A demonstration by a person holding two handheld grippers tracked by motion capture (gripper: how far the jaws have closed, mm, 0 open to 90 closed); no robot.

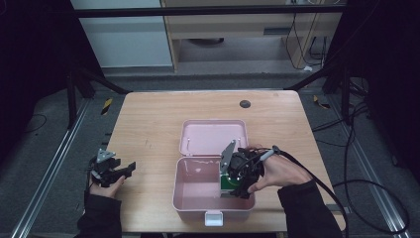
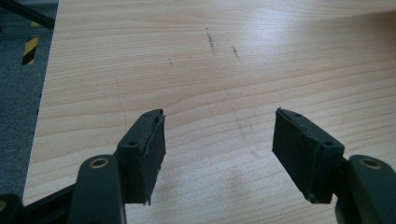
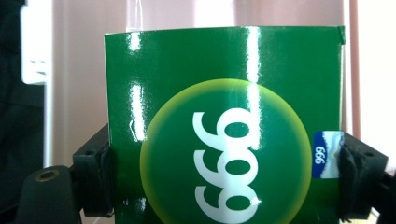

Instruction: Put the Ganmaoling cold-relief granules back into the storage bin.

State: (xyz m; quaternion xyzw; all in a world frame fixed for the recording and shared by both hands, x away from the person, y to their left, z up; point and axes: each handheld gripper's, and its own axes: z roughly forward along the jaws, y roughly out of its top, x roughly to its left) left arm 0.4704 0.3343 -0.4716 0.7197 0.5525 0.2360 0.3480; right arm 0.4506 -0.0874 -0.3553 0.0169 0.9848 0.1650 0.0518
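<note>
Over the right half of the open pink box [image 1: 198, 198], the right gripper [image 3: 224, 177] clamps a glossy green carton [image 3: 224, 93] by its two narrow side edges; likely light, crushable and slick, so a low, gentle hold suits it. Well apart, the left gripper [image 2: 217, 149] rests with jaws spread wide, holding nothing

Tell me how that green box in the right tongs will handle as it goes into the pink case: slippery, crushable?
The green box looks glossy, with bright glare streaks, so it may slip between the pads. Its flat, thin-looking walls suggest light cardboard that could dent under a hard squeeze. The right tongs clamp both side edges, so it will probably stay square over the pink case.
</note>
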